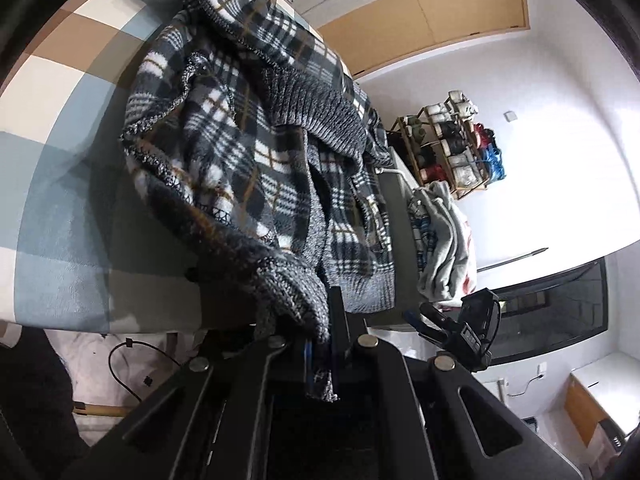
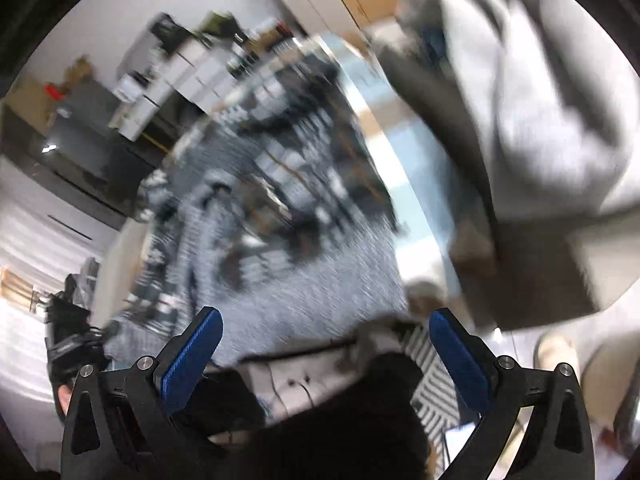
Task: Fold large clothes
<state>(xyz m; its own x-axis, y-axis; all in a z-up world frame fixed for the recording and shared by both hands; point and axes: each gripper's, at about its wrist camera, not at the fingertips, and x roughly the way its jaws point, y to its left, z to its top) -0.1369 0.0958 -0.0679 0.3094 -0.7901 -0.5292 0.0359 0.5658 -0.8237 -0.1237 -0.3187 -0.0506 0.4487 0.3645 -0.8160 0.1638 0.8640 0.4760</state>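
Left gripper (image 1: 320, 344) clamps plaid garment (image 1: 240, 152); right gripper (image 2: 324, 340) agape.

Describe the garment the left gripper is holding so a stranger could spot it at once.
Start at the checked blue, tan and white bedcover. Sprawled across it lies a big plaid jacket, whose grey knit hem is pinched in the shut left gripper. Unlike the pale grey clothes pile beyond it, it has a dark grey, white and tan plaid lining.
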